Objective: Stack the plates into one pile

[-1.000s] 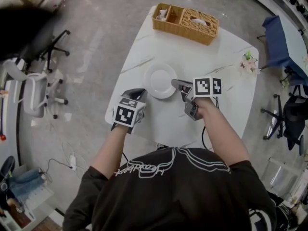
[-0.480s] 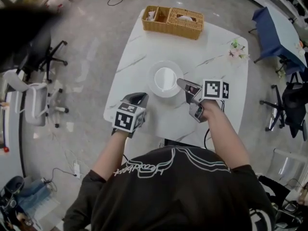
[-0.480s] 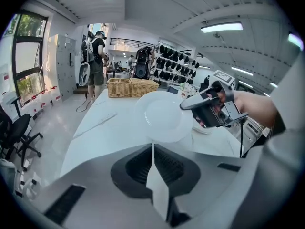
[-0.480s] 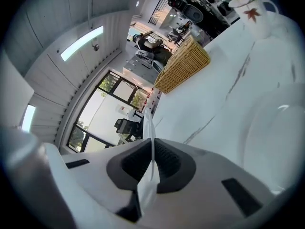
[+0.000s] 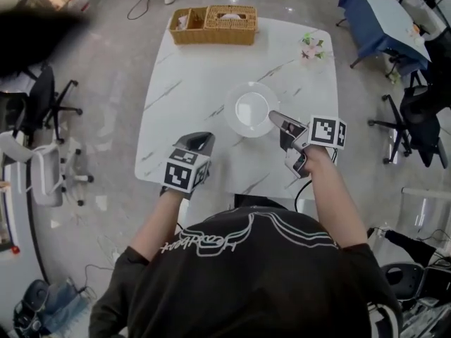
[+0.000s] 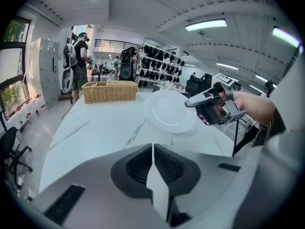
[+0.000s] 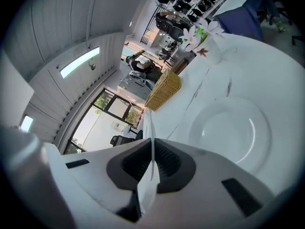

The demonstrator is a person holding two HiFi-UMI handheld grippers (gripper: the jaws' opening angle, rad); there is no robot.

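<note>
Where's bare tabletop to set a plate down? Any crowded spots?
Free: the left half of the table, between the wicker basket and the left gripper, left of the plate; the near strip between both grippers. Crowded: right side, with plate, right gripper, flowers.

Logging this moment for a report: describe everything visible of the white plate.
The plate is round, glossy white and ceramic-looking, with a broad rim around a shallow flat well, and it is empty. It appears raised and tilted just above the marble table, right of its middle. The right gripper is shut on its rim; nothing else touches it.
</note>
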